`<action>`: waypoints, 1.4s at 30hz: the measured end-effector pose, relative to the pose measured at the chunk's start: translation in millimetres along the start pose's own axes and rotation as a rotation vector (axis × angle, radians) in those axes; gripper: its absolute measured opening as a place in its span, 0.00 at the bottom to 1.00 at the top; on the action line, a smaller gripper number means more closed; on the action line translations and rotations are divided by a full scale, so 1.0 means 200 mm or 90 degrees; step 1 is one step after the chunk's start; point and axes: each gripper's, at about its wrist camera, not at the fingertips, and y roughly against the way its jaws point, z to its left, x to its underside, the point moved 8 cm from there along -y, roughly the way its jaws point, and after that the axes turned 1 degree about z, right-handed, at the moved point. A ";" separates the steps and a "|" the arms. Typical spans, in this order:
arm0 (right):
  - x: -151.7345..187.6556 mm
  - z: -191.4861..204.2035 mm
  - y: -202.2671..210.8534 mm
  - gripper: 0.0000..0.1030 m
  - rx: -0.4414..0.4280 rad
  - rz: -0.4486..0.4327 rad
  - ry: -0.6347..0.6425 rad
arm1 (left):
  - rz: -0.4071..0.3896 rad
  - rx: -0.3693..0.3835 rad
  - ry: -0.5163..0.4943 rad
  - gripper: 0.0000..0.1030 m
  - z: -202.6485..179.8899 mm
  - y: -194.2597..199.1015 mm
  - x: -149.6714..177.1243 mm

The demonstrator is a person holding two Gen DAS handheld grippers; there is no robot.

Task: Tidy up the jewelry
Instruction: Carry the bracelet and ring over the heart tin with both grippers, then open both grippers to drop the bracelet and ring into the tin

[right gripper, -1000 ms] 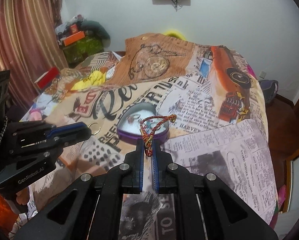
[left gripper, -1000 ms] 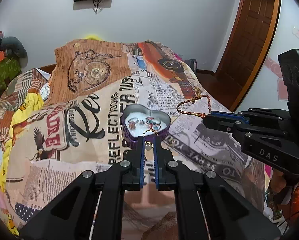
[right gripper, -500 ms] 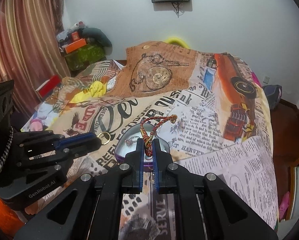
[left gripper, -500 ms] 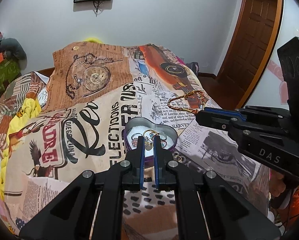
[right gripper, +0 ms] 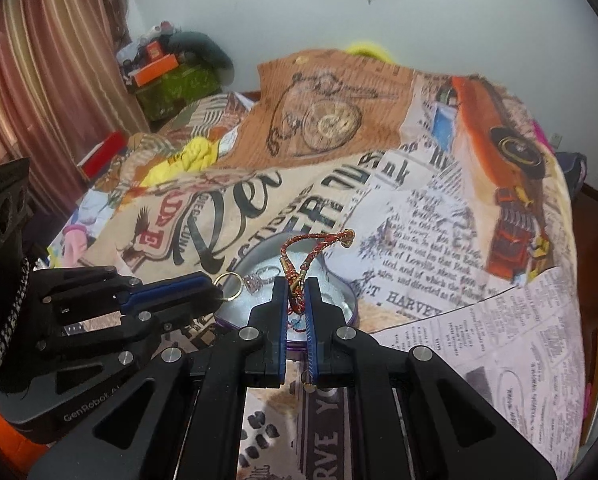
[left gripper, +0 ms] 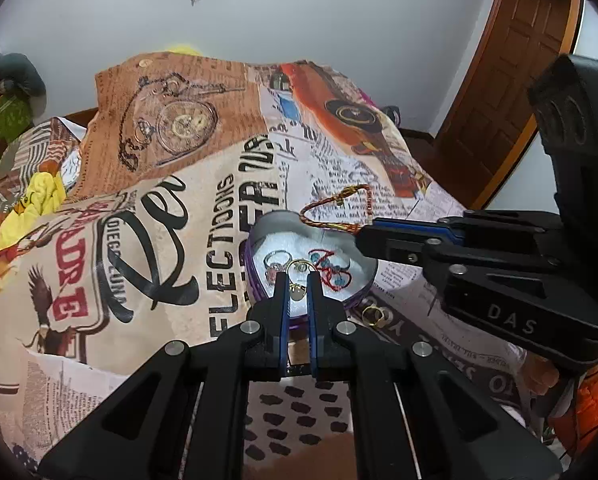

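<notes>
I'm pinching a gold hoop ring [left gripper: 298, 267] in my left gripper [left gripper: 298, 280] over the purple heart-shaped tin [left gripper: 259, 236]; my right gripper [right gripper: 296, 294] is clamping a red-gold braided bracelet [right gripper: 317, 242].

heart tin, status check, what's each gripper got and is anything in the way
Left gripper shut on gold ring, over heart tin. Right gripper shut on braided bracelet, above tin's rim. Tin already holds rings, beaded bracelet. Nothing blocking.

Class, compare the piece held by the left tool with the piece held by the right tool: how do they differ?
The gold ring in the left tool is a small, rigid metal hoop; the braided bracelet in the right tool is a larger, limp, red-and-gold cord loop. Both hang over the heart-shaped tin.
</notes>
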 end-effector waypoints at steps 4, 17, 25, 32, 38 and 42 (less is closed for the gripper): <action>0.02 0.01 -0.05 0.07 -0.012 0.020 0.013 | 0.005 -0.004 -0.002 0.06 0.00 -0.03 0.00; 0.06 0.01 -0.13 0.07 -0.031 0.053 0.016 | 0.011 -0.011 0.014 0.06 0.02 -0.07 0.01; 0.06 0.01 -0.12 0.08 -0.006 0.064 0.038 | 0.002 -0.016 0.036 0.06 0.05 -0.02 -0.01; 0.06 0.03 -0.05 0.27 0.006 0.047 0.047 | -0.012 -0.034 0.023 0.06 0.05 0.05 -0.03; 0.05 0.01 0.04 0.32 0.038 0.017 0.053 | -0.013 -0.043 0.018 0.08 0.04 0.08 -0.03; 0.08 -0.04 0.08 0.32 0.064 0.015 0.045 | -0.009 -0.049 0.014 0.09 0.05 0.10 0.00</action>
